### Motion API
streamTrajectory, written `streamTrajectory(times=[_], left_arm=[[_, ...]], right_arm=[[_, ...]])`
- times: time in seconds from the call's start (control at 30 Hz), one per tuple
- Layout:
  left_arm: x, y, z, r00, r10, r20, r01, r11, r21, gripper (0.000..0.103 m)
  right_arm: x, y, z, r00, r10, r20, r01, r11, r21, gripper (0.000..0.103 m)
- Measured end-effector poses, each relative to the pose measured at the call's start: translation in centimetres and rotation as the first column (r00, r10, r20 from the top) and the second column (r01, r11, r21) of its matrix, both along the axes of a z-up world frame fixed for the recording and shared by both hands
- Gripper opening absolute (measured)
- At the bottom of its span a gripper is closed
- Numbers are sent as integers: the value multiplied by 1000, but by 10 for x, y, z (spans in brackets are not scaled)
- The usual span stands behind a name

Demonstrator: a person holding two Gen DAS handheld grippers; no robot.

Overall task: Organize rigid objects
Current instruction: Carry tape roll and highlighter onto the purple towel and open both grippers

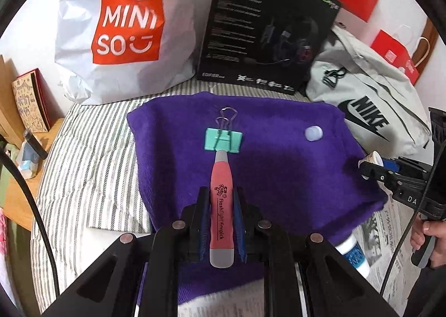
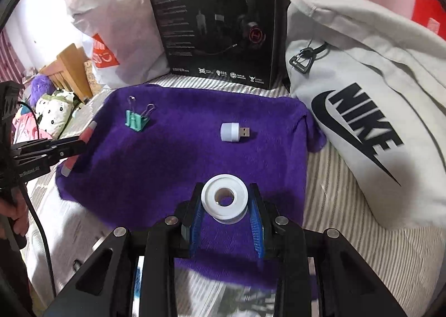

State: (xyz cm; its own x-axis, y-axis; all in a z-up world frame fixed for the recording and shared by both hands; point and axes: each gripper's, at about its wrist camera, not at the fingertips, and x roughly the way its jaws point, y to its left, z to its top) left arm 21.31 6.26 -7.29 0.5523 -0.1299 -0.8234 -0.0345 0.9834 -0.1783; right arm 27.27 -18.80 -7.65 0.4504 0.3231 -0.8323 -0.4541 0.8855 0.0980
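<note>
My left gripper (image 1: 221,222) held the pink pen (image 1: 221,205), my right gripper (image 2: 226,202) the white ring (image 2: 224,197); clip (image 2: 136,119) and USB plug (image 2: 235,131) already lay on the purple cloth (image 2: 172,155), so two placements remained.

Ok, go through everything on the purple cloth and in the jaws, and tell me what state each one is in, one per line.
Flashlight earpick: held lengthwise in the left gripper, tip by the clip.
White tape roll: between the right gripper jaws, hole facing the camera.
Green binder clip: lying on the cloth, wire handles up, free.
USB plug light: lying on its side, free.
Purple cloth: spread flat on the striped bedding.
</note>
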Motion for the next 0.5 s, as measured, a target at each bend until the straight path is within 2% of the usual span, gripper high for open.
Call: streamTrajectory(times=[0.5], left_arm=[[56,14,-32,996,39,-81,-37,999,28,17]], right_arm=[[61,12,-39,999,-30,-38,28,998,-56,30]])
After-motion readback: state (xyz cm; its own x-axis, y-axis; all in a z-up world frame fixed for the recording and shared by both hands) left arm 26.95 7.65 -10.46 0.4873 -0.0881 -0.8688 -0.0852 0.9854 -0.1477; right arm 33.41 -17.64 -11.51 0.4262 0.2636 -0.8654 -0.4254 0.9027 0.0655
